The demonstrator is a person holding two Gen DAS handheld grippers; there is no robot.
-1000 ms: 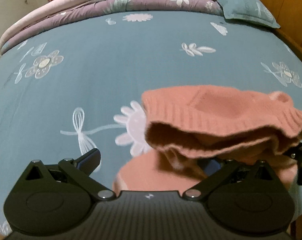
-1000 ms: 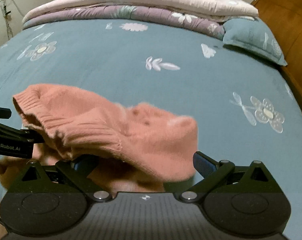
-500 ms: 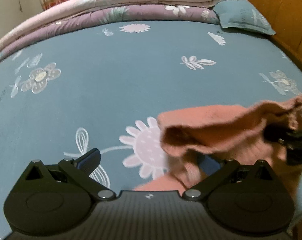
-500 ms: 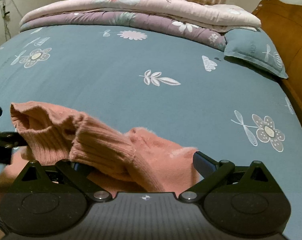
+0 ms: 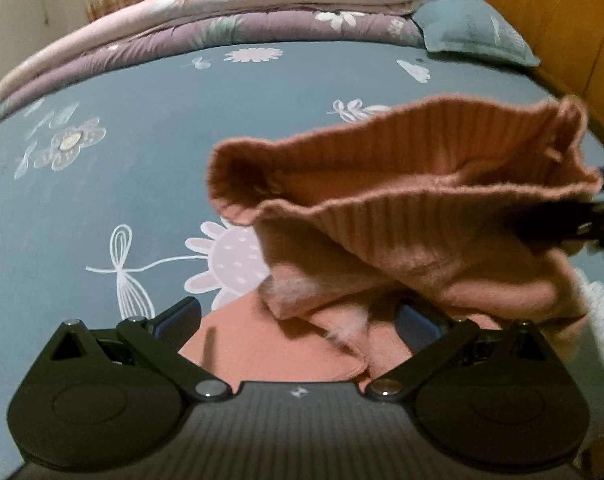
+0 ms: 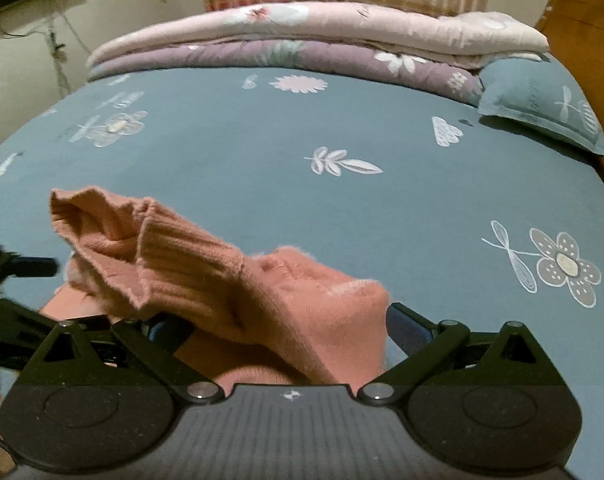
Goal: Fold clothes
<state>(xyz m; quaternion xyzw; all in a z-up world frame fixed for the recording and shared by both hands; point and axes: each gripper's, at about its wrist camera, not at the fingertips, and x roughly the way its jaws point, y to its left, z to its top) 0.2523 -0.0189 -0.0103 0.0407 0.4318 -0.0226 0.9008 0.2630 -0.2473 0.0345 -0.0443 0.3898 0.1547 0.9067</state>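
My left gripper [image 5: 298, 316] has its fingers spread wide, the pink knit sweater [image 5: 401, 216] draped over its right finger, ribbed hem lifted above the blue floral bedsheet [image 5: 142, 168]. My right gripper [image 6: 290, 328] is likewise spread, sweater bunched between its fingers, near left of the bed.

Bed [image 6: 262, 184]: blue-grey floral sheet. Folded pink and purple quilts [image 6: 302, 44] stacked at far edge, matching pillow [image 6: 541, 104] beside them. Pink knit sweater [image 6: 262, 292] bunched at near edge.
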